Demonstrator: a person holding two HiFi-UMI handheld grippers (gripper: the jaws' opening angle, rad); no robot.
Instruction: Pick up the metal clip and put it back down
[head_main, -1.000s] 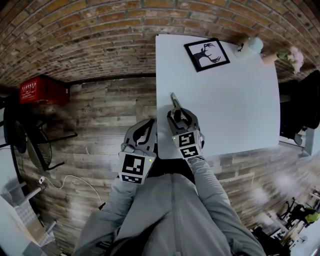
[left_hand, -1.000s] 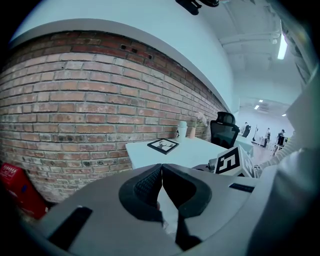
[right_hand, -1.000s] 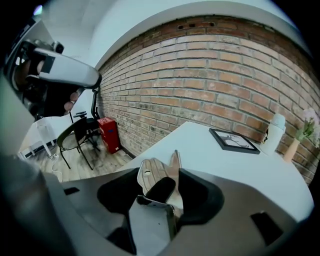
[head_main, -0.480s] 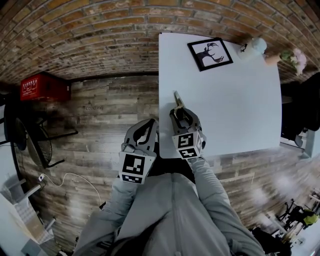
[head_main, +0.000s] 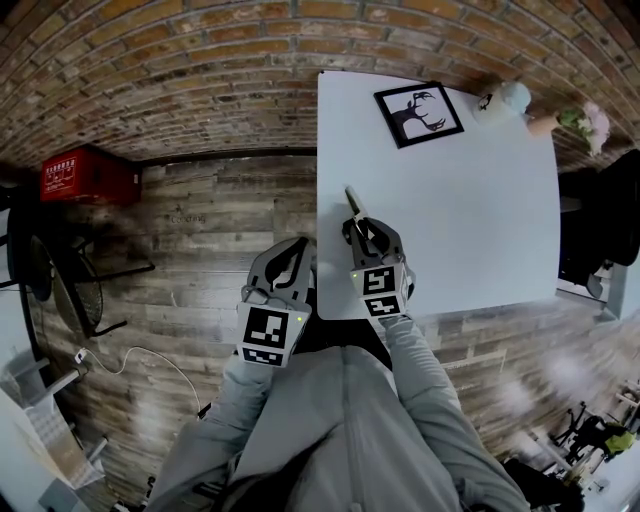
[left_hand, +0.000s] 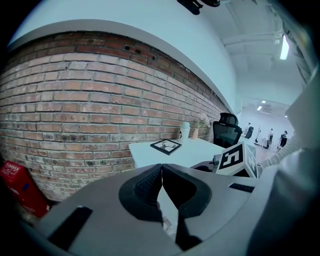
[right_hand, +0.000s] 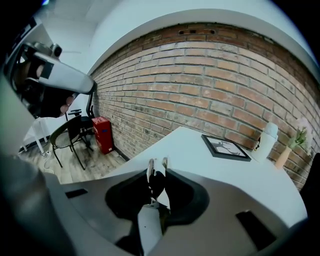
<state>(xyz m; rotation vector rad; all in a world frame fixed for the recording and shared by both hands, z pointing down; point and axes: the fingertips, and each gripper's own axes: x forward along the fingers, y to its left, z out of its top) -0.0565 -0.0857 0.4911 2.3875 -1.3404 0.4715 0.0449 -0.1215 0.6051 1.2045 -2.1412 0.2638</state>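
On the white bench (head_main: 450, 180), near its left edge, the right tool (head_main: 358, 225) is closing on the thin silver metal clip (head_main: 352, 197) — pads meeting it, lift likely next; left tool (head_main: 295, 255) pressed together, empty.

The left gripper (left_hand: 161, 169) has both jaws closed tip to tip, with nothing between them. Beyond the jaws, a white table (left_hand: 197, 150) stands against a brick wall (left_hand: 100, 100). The table carries a black-framed picture (left_hand: 166, 145), a white bottle (left_hand: 185, 130) and a small vase (left_hand: 195, 133). A black office chair (left_hand: 226, 134) stands behind it. A red crate (left_hand: 15, 185) sits at lower left.
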